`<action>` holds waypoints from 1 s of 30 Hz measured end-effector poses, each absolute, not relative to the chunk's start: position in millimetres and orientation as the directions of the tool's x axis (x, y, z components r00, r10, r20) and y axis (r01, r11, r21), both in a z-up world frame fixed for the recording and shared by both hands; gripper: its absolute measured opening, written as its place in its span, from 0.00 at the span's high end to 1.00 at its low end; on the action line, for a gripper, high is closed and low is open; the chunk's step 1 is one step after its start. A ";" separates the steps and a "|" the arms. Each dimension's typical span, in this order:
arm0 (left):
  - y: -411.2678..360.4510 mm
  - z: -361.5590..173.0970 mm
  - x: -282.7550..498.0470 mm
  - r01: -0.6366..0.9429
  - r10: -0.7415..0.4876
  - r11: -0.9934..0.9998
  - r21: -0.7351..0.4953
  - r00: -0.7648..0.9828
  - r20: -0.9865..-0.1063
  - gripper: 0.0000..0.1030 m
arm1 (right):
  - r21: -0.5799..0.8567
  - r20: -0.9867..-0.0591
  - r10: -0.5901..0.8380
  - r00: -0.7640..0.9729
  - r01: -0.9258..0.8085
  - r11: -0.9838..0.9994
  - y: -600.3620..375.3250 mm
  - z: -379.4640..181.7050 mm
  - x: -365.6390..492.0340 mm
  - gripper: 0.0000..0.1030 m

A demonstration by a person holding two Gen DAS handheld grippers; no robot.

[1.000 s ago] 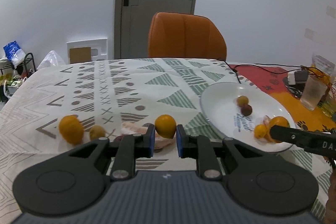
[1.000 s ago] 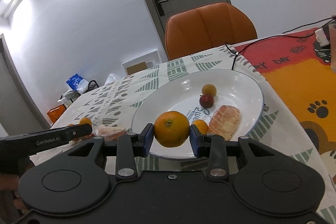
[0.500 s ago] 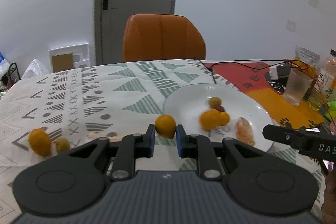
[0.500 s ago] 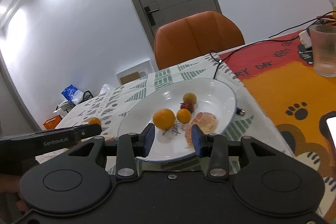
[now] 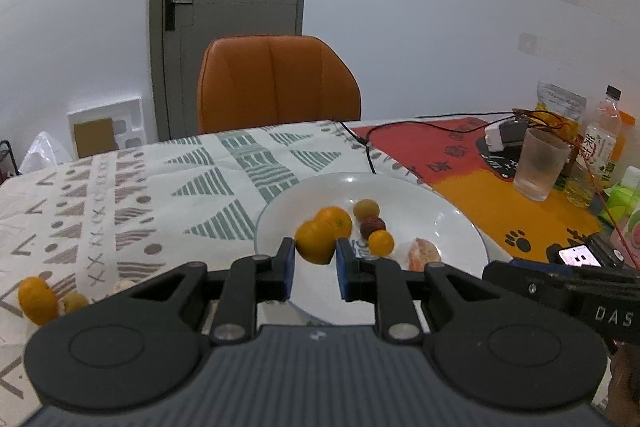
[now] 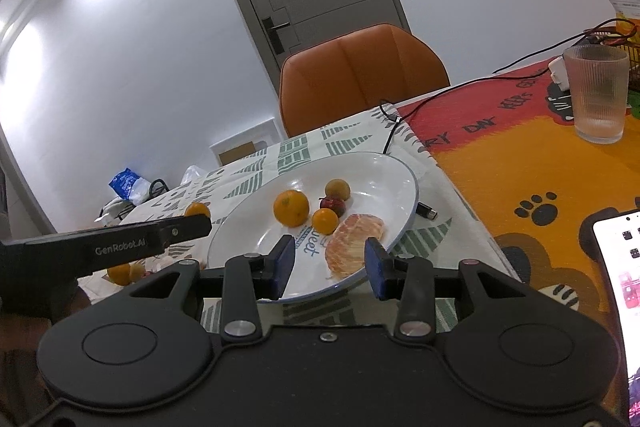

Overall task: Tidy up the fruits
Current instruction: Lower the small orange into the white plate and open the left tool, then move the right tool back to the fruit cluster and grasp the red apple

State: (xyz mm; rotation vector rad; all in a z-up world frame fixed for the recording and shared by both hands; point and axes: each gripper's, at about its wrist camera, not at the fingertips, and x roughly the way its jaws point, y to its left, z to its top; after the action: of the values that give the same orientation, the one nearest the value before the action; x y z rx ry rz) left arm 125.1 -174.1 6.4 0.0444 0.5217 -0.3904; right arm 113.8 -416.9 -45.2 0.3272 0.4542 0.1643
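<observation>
The left gripper [image 5: 314, 259] is carrying a small orange fruit [image 5: 315, 242] pinched between its blue pads, jaws just starting to ease apart, and it is hanging over the near-left part of the white plate [image 5: 452, 223], seemingly so the fruit can join the ones gathered there. The right gripper [image 6: 329, 259] is sitting at the plate's near rim with its jaws partly open and nothing between them, leaving the big orange [image 6: 291, 207], two small fruits, a dark red one and a peeled citrus piece [image 6: 354, 243] lying on the plate. Two more fruits [image 5: 38, 301] are waiting on the patterned cloth, well apart from the plate.
</observation>
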 end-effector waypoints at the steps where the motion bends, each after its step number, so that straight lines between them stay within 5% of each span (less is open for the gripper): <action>1: -174.7 7.2 124.4 0.371 -0.344 0.928 -0.047 0.799 -0.493 0.78 | 0.346 -0.403 0.229 0.886 -0.084 0.934 -416.2 -45.0 113.8 0.62; 5: -169.0 7.8 123.1 0.361 -0.328 0.932 -0.034 0.800 -0.502 0.65 | 0.349 -0.405 0.243 0.882 -0.097 0.932 -412.1 -45.9 115.8 0.61; 7: -163.0 7.5 121.8 0.339 -0.302 0.941 -0.017 0.811 -0.501 0.46 | 0.351 -0.406 0.253 0.878 -0.106 0.930 -408.6 -46.4 117.3 0.61; 10: -150.6 8.1 119.3 0.304 -0.269 0.953 -0.008 0.829 -0.490 0.32 | 0.355 -0.406 0.268 0.874 -0.119 0.927 -402.6 -47.5 119.9 0.60; 20: -102.0 8.6 113.9 0.196 -0.170 0.981 0.001 0.853 -0.493 0.22 | 0.354 -0.398 0.324 0.858 -0.182 0.917 -376.2 -44.8 127.1 0.49; 30: -66.5 5.0 104.2 0.135 -0.113 0.991 0.009 0.866 -0.487 0.14 | 0.325 -0.378 0.352 0.856 -0.234 0.916 -345.9 -40.2 130.8 0.08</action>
State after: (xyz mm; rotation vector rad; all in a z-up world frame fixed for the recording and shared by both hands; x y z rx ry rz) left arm 104.2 -66.5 5.0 0.0434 0.5075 -0.1298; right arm 130.8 -345.9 -40.2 0.2740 0.4461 0.3120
